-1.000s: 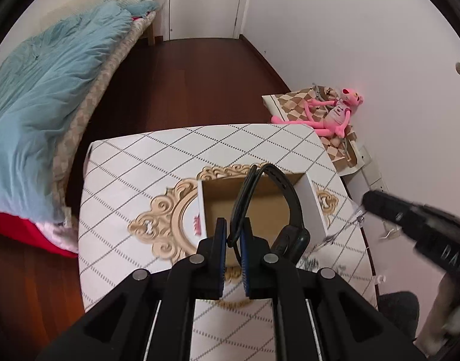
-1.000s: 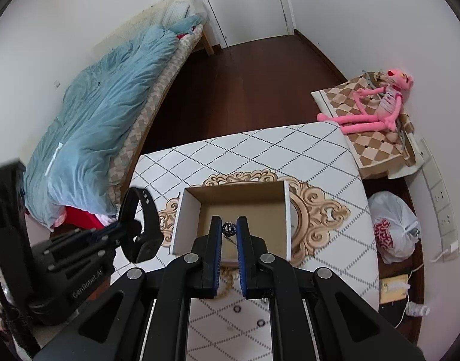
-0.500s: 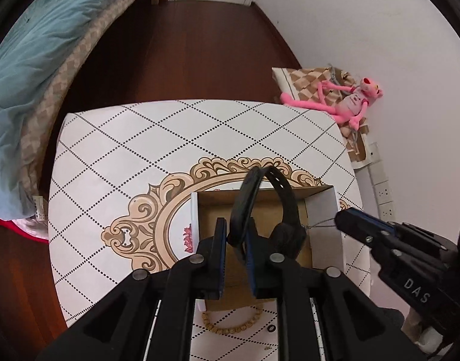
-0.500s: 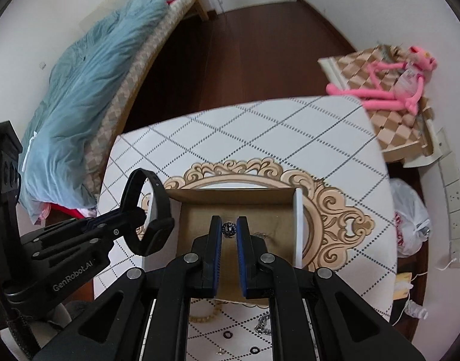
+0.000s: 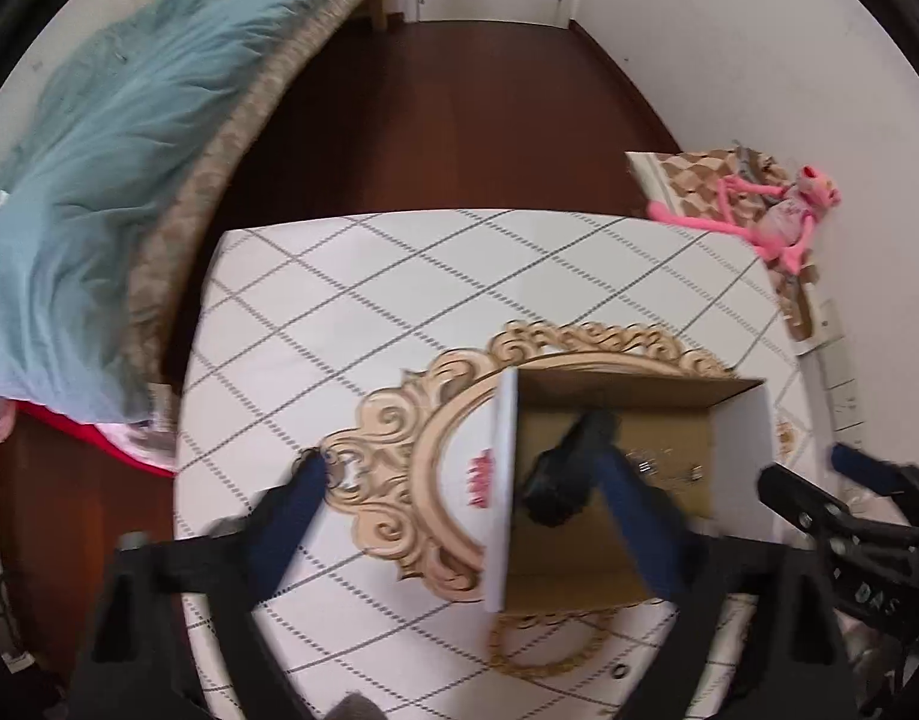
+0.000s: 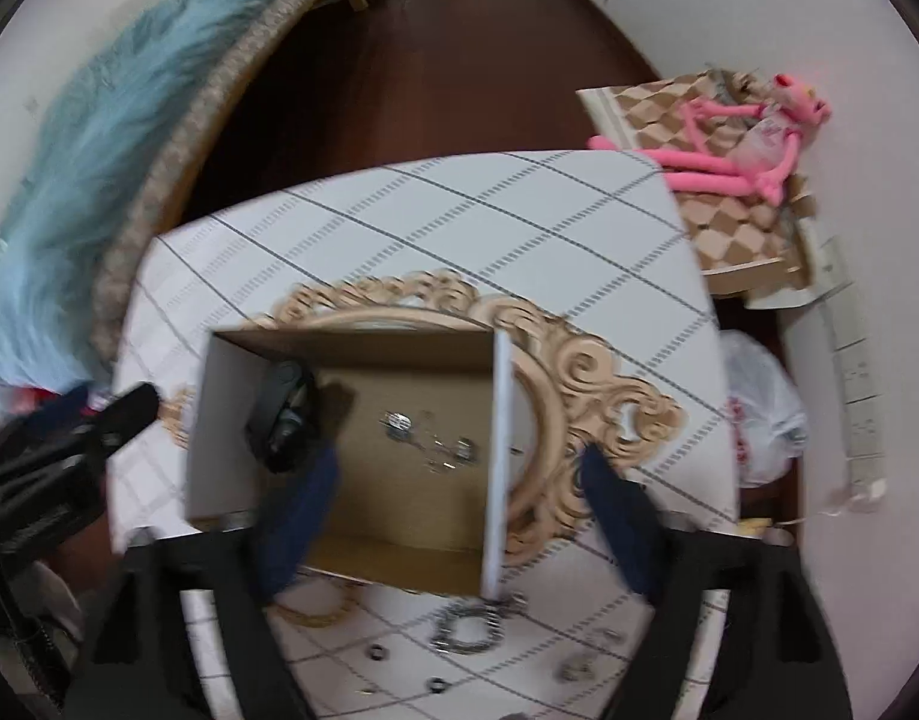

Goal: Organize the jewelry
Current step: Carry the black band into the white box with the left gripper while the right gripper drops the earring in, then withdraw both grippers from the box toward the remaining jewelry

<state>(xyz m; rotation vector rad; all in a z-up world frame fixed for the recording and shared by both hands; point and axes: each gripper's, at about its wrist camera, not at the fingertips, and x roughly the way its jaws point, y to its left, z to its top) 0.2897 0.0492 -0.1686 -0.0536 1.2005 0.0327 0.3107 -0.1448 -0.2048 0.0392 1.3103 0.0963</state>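
We are at the drop: both the left hand-held gripper (image 5: 459, 498) and right hand-held gripper (image 6: 453, 474) are opening wide, empty, over the cardboard box (image 6: 498, 420). The black watch (image 6: 282, 420) and silver chain (image 6: 429, 435) lie inside it. Next we collect the bead bracelet (image 5: 546, 642) just outside the box.

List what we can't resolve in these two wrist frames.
- Black band-like item in the open cardboard box: motion blur in both views, type unclear.
- Small silvery pieces on the box floor: blurred and tiny, right view.
- Tan beaded loop: partly hidden behind the box, left view.
- Small rings on the white patterned table: too small.
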